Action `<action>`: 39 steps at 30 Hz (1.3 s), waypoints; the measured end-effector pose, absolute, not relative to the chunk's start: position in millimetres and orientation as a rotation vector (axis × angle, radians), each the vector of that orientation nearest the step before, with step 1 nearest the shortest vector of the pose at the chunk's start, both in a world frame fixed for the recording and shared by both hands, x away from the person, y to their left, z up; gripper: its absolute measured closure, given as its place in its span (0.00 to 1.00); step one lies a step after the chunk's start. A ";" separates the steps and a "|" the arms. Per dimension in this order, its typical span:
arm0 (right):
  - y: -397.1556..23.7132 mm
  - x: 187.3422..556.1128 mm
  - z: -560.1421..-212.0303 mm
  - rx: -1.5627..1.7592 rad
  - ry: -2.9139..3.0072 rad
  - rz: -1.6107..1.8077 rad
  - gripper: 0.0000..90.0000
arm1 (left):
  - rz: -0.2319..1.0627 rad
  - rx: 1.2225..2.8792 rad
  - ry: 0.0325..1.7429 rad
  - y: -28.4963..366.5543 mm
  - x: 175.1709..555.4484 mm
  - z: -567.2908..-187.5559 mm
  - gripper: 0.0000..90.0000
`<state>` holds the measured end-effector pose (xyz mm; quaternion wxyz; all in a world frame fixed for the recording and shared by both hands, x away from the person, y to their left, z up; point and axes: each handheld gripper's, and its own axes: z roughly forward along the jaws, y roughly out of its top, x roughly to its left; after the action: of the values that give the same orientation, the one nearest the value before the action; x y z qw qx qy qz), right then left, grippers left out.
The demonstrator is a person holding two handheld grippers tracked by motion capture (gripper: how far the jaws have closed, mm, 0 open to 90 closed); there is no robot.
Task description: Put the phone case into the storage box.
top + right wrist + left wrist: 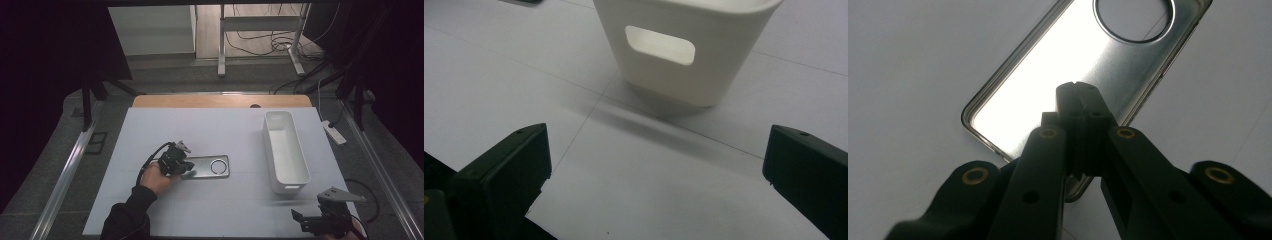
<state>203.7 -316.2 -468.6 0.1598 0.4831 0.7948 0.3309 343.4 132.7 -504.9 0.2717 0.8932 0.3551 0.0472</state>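
The phone case (207, 167), a thin, glossy shell with a round camera cutout, is lying flat on the table (215, 135). It is judged light, flexible and slippery; its raised rim is best pinched. The left gripper (1078, 90) is closed at its near edge; the right gripper (656, 165) is being held wide open, empty.

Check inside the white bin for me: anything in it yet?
The white bin looks empty in the high view: bare white floor and walls. The strip just behind its near wall is hidden. The phone case lies on the table, at the left gripper.
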 end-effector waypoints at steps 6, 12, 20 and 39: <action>-316.0 203.9 -468.8 1.379 2.273 0.944 0.00 | 0.117 2.404 0.971 134.5 341.2 -513.4 0.99; -316.0 203.9 -468.8 1.379 2.273 0.943 0.00 | 0.108 2.416 0.978 134.8 340.2 -519.0 0.99; -316.0 204.0 -468.8 1.381 2.273 0.941 0.00 | 0.087 2.393 0.975 138.5 335.8 -520.7 0.99; -315.9 204.1 -468.8 1.381 2.277 0.937 0.00 | 0.025 2.383 0.966 135.7 317.6 -521.4 0.99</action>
<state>204.1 -315.9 -468.8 0.1585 0.4830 0.7964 0.3278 317.6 135.7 -521.4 0.2812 0.8893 0.3607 0.0092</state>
